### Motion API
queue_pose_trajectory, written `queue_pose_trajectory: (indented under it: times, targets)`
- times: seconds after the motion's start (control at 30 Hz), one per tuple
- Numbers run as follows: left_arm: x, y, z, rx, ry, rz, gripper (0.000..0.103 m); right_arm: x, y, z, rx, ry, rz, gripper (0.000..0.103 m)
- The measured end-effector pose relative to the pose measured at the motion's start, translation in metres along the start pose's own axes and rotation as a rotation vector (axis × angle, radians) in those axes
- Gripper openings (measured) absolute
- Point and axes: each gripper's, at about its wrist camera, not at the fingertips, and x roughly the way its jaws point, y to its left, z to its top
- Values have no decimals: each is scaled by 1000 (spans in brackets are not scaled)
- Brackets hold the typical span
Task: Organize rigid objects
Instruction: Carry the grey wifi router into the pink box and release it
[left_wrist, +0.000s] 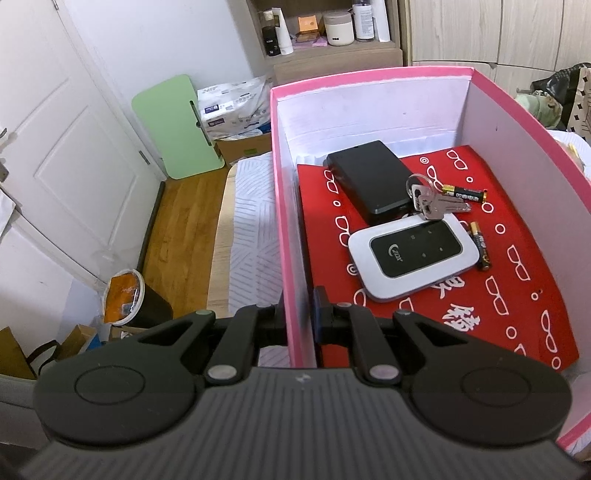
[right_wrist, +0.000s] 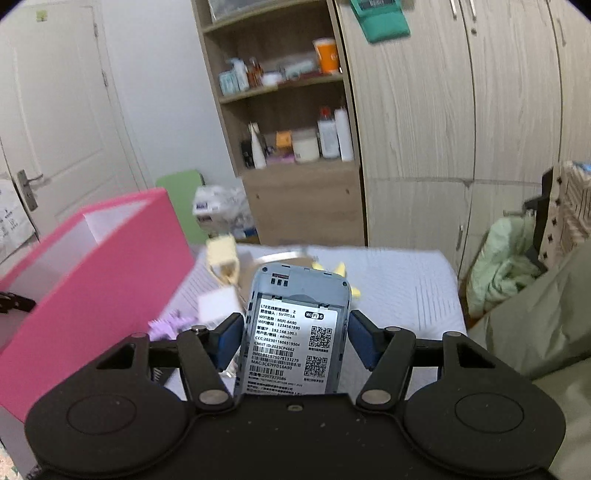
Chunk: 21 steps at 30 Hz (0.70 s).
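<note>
In the left wrist view a pink box stands on the bed, and my left gripper is shut on its near left wall. On the red card lining lie a black slab-shaped device, a bunch of keys, a white pocket router and two batteries. In the right wrist view my right gripper is shut on a grey router, label side up, lifted above the bed. The pink box is to its left.
Blurred small items lie on the white bedcover: a purple piece, a white cube, a cream object and a yellow one. Behind stand an open shelf and a wardrobe. Clothes hang at the right.
</note>
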Motion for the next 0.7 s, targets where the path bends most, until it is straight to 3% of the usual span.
queue_pose_trajectory:
  times: [0.13,0.3,0.5,0.6,0.7]
  targets:
    - [0,0,0,-4,1,3,9,-16,14,10,-21,-43,50,67]
    - [-1,0,0,-5,-8,5,9,-30,39,34,-7,-102,220,66]
    - [-2,-4,-1,21,-15,34,9,-43,89,59,-120,-159,403,66]
    - [-4,-4,-1,14,-29,34,9,-39,113,65,-193,-122,498,66]
    - [-4,-4,-1,16,-30,37,9,-17,138,69,-268,48,602,66]
